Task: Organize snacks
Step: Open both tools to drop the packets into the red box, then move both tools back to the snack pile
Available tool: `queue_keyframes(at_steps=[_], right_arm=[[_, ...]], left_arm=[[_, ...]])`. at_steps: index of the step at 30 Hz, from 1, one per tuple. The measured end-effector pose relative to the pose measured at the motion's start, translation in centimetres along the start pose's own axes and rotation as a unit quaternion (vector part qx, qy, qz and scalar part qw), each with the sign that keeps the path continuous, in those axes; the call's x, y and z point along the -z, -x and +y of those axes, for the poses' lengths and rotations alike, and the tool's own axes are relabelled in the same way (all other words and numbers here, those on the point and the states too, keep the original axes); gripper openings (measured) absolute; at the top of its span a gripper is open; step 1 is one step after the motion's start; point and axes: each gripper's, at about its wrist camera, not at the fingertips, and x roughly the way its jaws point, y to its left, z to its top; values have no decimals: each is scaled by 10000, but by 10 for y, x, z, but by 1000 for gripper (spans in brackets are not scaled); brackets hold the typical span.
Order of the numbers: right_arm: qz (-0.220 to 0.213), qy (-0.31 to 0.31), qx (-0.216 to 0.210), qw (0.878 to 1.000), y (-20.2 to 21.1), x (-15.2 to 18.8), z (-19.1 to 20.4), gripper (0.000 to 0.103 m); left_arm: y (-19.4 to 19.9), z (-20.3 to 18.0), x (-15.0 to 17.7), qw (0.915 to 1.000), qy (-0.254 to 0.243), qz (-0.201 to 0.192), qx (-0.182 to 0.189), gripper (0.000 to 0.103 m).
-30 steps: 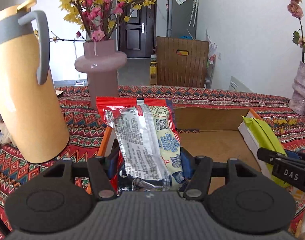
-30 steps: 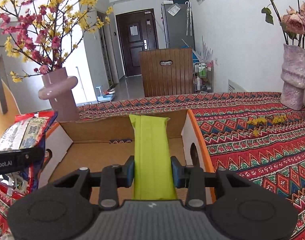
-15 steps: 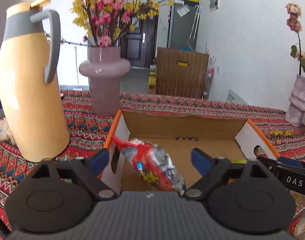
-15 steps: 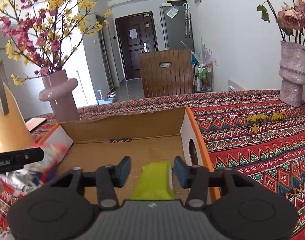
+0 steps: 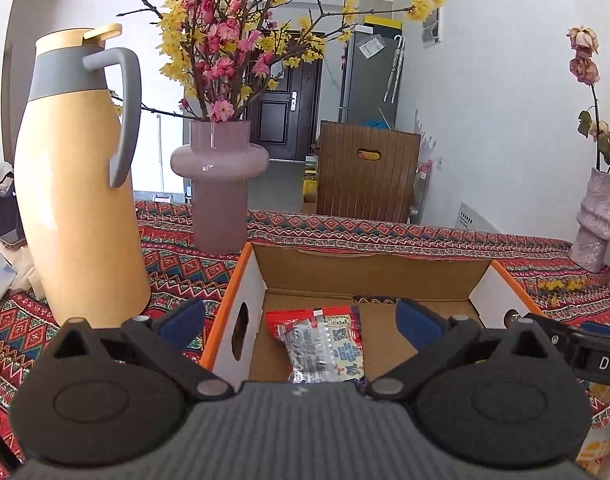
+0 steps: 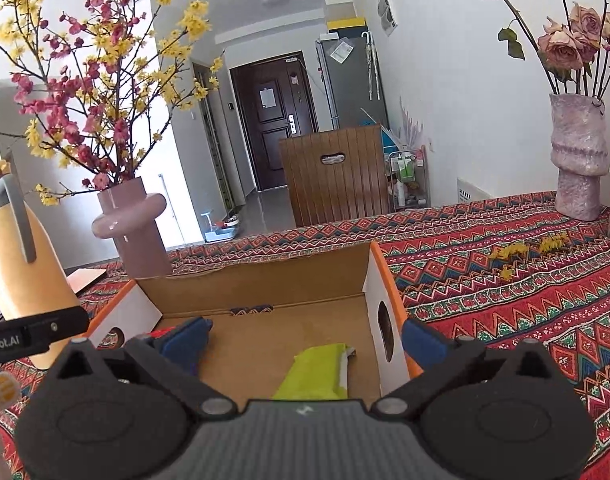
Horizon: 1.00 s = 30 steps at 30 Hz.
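Both jaws opening wide and empty, the left hand-held gripper (image 5: 301,320) and right hand-held gripper (image 6: 305,338) hover over the orange-rimmed cardboard box (image 5: 369,266), where the red-and-silver foil snack packet (image 5: 325,346) lies at nine o'clock and the lime-green snack pouch (image 6: 319,372) at three, both stowed.

Right gripper (image 6: 305,330) over cardboard box (image 6: 265,280), jaws opening, blue pads (image 6: 187,336) wide apart, nothing pressed between them
Green snack packet (image 6: 319,370) lying on box floor near right wall, free of both pads
Box near tablecloth's (image 6: 505,312) front edge
Pink vase (image 6: 131,224) with blossoms behind box's left corner
Yellow jug (image 6: 13,264) at left edge
Mottled vase (image 6: 577,160) with roses at far right corner
Left gripper (image 6: 33,336) finger poking in from left
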Motion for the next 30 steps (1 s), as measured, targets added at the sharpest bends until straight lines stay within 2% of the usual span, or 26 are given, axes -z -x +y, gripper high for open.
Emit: queue_keyframes(at_steps=[7,17,22,30], right_arm=[[-207,95,5,9997,14,-4,4,103],[-400,300,-9,9987,57,-9,8,103],[-320,445,109,9984,75,0,0,103],[68,610,299,9977,94,25,-21,103]], left_arm=[[8,-4,-6,9999,-33,-137,-76,103],[46,-2,-10,9996,-89,-255,-91,103],[62,10,-1,9999,-2,-130,-107,103],[88,24,26,10000,-37,39,-81,103]])
